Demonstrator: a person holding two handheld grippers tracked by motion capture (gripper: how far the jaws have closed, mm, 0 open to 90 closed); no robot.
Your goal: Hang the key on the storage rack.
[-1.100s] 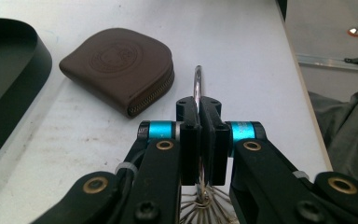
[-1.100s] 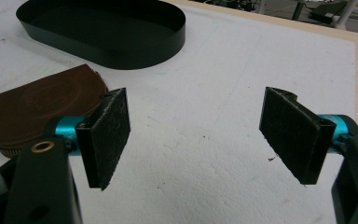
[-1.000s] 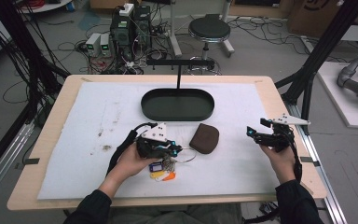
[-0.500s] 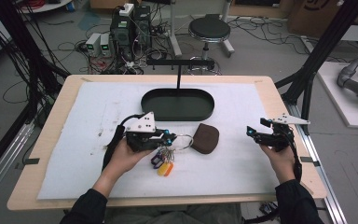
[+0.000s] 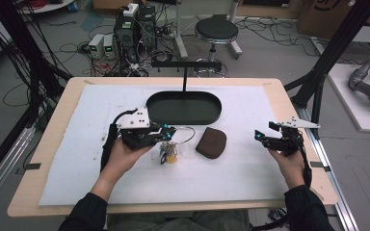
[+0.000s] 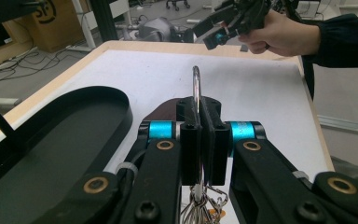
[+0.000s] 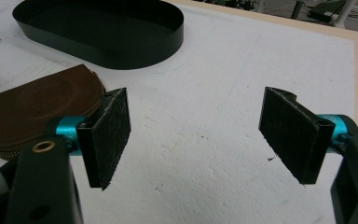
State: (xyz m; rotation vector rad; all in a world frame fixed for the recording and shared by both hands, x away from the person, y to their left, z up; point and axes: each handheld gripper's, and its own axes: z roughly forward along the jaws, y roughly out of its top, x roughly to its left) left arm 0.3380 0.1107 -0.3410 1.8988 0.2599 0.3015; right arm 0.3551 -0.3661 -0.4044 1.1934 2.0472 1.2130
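The left gripper (image 5: 171,132) is clamped on a metal ring (image 6: 196,88): in the left gripper view its two black jaws meet with only the thin ring pressed between them, the loop rising above the pads. Below the jaws a bunch of keys (image 5: 167,151) hangs from that ring, with small orange and dark pieces among them, lifted just off the white mat (image 5: 250,183). The person's left hand (image 5: 120,156) grips the tool from behind, and a black cable curls back along the forearm.

Taking the black oval tray (image 5: 183,107) as the landmark, the left gripper sits just in front of its near-left rim, on the person's side. The keys hang in front of the tray's near edge, slightly left of its middle. A brown leather pouch (image 5: 211,142), rounded and zipped along one edge, lies flat on the mat in front of the tray's near-right end, just beside the keys but apart from them.

The right gripper (image 7: 196,140) stands wide, its pads well apart with bare mat between them. It is held by the right hand (image 5: 289,161) well to the right of the tray and nearer the person, past the pouch. A black upright stand (image 5: 185,72) with a crossbar rises from the tray's far rim.
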